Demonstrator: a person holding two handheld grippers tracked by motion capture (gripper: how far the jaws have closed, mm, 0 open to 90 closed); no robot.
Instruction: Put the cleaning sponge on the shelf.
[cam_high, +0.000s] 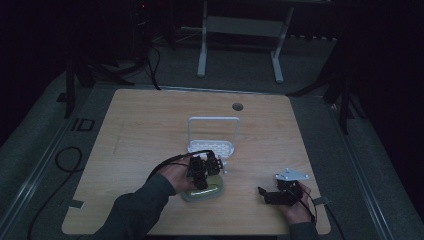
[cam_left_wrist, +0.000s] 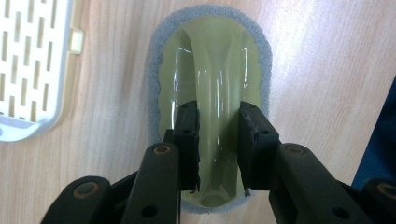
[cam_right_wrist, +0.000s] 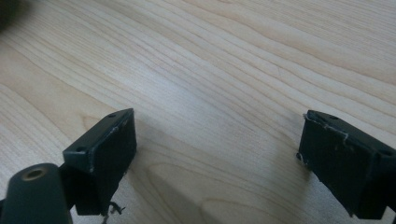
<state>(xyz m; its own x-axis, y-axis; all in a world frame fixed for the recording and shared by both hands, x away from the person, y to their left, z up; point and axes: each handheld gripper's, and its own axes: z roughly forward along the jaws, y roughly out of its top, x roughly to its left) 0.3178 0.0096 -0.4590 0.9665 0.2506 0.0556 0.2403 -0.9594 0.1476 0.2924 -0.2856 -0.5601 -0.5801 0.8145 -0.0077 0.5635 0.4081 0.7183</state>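
The left gripper (cam_left_wrist: 218, 140) has its jaws clamped on the arched handle of the pale green plastic scrubber with a grey sponge base (cam_left_wrist: 210, 70), one pad on each side of the glossy bow. The scrubber lies flat on the light wooden table (cam_high: 150, 130), just beside the white slotted plastic rack with an upright wire frame (cam_high: 212, 145), which stands at about twelve o'clock from it in the high view. The right gripper (cam_right_wrist: 217, 158) hangs wide open over bare wood at about three o'clock from the scrubber, holding nothing. To lift well, I judge the grip should sit mid-handle so the sponge rises level, and the hand should go straight up before heading toward the rack, since a slanted pull could drag the sponge edge against the rack's rim.
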